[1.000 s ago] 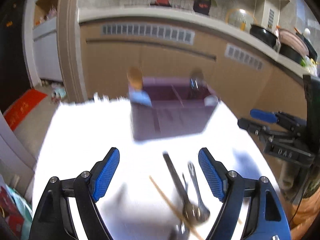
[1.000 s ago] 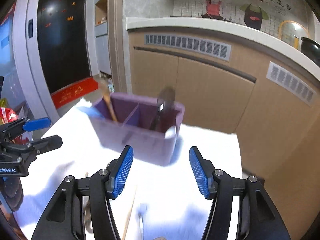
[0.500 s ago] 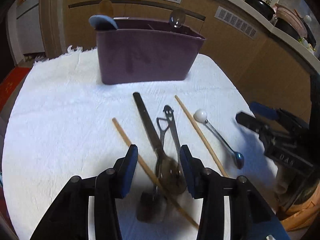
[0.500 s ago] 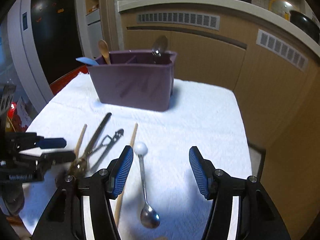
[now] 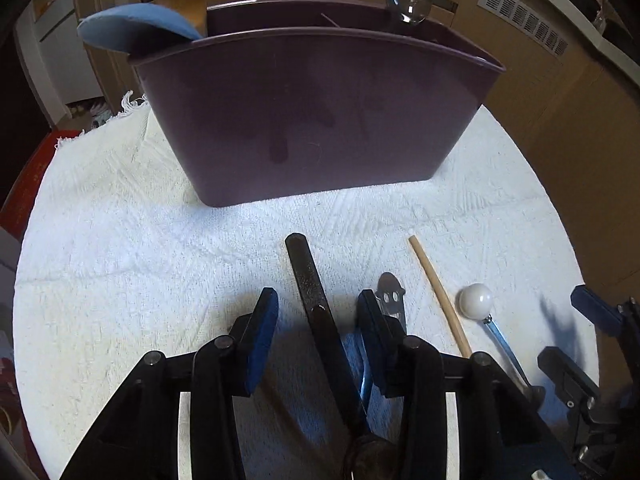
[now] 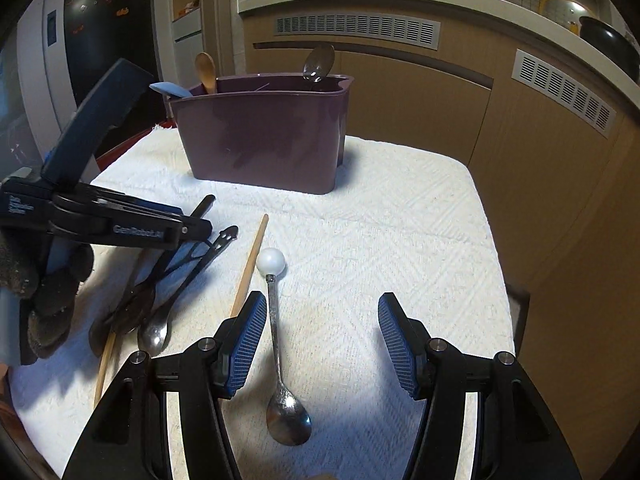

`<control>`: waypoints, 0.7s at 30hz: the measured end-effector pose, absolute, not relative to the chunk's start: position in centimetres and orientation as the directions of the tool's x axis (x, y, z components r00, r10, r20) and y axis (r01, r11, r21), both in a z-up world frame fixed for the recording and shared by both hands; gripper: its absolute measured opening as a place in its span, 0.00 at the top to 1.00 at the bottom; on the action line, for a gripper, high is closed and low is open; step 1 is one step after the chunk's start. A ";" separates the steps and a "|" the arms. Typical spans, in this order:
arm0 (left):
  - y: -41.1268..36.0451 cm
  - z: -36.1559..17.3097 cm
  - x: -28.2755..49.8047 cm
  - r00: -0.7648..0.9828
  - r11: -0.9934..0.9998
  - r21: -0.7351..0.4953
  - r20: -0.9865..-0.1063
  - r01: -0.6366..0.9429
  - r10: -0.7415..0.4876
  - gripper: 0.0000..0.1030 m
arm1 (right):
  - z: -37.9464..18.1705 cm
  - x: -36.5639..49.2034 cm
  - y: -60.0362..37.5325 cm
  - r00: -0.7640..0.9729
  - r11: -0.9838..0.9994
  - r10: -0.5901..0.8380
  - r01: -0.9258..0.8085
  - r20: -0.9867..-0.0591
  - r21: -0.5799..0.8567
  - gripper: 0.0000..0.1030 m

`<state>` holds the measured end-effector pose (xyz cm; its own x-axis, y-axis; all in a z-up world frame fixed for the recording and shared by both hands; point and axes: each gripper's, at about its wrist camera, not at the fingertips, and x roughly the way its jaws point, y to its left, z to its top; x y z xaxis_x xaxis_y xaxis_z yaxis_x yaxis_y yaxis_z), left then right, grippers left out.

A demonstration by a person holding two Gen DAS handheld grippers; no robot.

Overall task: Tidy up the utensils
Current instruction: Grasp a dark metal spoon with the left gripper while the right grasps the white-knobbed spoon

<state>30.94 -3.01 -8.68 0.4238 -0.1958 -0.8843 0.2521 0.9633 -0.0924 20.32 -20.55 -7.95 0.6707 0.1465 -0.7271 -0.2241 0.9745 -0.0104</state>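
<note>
Left tool [image 5: 316, 312] closing, pads astride dark-handled spoon [image 5: 310, 280], not yet pressing; right tool [image 6: 320, 336] open and empty, above white-knobbed spoon [image 6: 276, 316]; purple caddy [image 6: 264, 140] toward far edge of towel-covered table [image 6: 400, 240]; chopstick [image 6: 250, 268] and smiley-handled spoon [image 5: 392, 296] lying between the two tools.

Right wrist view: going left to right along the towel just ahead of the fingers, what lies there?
Left gripper over the dark-handled spoon → smiley-handled spoon → chopstick → ball-handled spoon → bare towel. A second chopstick is mostly hidden under the pile, so I leave it out.
</note>
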 end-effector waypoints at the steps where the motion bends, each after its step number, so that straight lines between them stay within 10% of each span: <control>1: -3.2 -8.7 30.9 0.430 0.963 -0.083 -0.883 0.256 -0.190 0.63 | -8.0 20.4 -20.4 0.667 0.972 0.158 -0.233 -0.728 -0.003 0.43; 7: -3.4 -8.7 30.3 0.486 0.959 -0.082 -0.848 0.271 -0.210 0.89 | -8.4 21.4 -19.4 0.603 0.956 0.222 -0.288 -0.766 0.051 0.43; 21: 6.1 -3.0 24.6 0.627 0.927 -0.309 -0.685 0.211 -0.371 0.91 | -9.1 26.7 -17.5 0.477 0.934 0.252 -0.348 -0.842 0.083 0.60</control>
